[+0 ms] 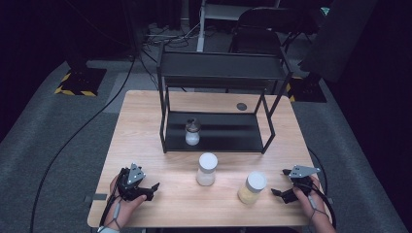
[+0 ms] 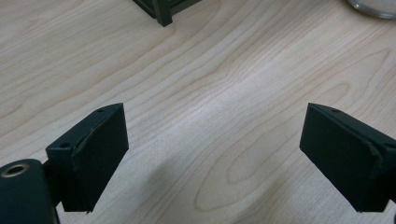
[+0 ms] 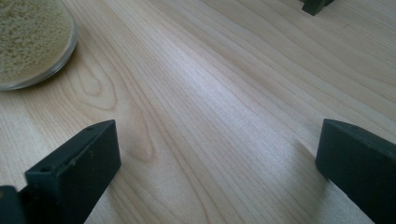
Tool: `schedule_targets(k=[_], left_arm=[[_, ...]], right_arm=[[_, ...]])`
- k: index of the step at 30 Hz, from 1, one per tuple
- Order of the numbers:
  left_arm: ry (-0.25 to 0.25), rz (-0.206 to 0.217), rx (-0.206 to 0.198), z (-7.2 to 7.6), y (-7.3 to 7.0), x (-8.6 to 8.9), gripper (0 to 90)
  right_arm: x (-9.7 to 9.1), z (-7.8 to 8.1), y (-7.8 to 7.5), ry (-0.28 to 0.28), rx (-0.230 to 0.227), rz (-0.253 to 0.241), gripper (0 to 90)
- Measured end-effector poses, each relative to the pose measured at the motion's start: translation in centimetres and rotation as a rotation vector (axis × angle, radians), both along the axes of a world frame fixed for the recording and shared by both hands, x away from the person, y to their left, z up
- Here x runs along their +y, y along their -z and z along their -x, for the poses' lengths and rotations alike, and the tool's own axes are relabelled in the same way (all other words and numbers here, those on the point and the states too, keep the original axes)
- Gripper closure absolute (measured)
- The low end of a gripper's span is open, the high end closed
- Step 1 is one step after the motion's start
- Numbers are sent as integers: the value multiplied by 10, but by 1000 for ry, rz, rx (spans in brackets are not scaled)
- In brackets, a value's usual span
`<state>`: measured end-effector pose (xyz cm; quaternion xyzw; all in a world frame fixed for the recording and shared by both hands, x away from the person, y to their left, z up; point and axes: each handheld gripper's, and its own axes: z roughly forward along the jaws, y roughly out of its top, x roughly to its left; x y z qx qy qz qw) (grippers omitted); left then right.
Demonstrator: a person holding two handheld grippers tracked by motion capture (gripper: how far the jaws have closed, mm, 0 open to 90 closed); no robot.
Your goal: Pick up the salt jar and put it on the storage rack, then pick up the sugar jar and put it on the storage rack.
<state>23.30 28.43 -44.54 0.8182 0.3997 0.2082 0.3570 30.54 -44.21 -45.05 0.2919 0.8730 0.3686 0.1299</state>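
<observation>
Three jars are on the wooden table (image 1: 145,126). A dark-lidded jar with white contents (image 1: 192,132) stands on the lower shelf of the black rack (image 1: 218,73). In front of the rack stand a white-lidded jar of white grains (image 1: 207,169) and a white-lidded jar of yellow grains (image 1: 252,188). My left gripper (image 1: 150,190) rests low near the front left edge, open, with bare wood between its pads (image 2: 100,149). My right gripper (image 1: 281,193) sits just right of the yellow jar (image 3: 28,42), open and holding nothing.
A small dark disc (image 1: 241,106) lies on the table behind the rack. A rack foot (image 2: 163,14) shows ahead of the left gripper. A folding chair (image 1: 265,24), cables and dark stands surround the table on grey carpet.
</observation>
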Motion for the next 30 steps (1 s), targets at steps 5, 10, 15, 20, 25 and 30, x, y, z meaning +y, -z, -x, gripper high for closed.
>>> schedule_targets(k=[5, 10, 15, 20, 25, 30], left_arm=[[-8, -11, 24, 0, 3, -1, 77], [-24, -15, 57, -3, 5, -1, 75], [-42, 16, 98, -7, 4, 2, 68], [-37, 13, 101, -8, 4, 2, 50], [-36, 12, 102, -9, 4, 2, 47], [-29, 9, 103, -9, 4, 2, 34]], right_arm=[[0, 0, 0, 0, 0, 0, 0], [0, 0, 0, 0, 0, 0, 0], [0, 0, 0, 0, 0, 0, 0], [0, 0, 0, 0, 0, 0, 0], [0, 0, 0, 0, 0, 0, 0], [0, 0, 0, 0, 1, 0, 0]])
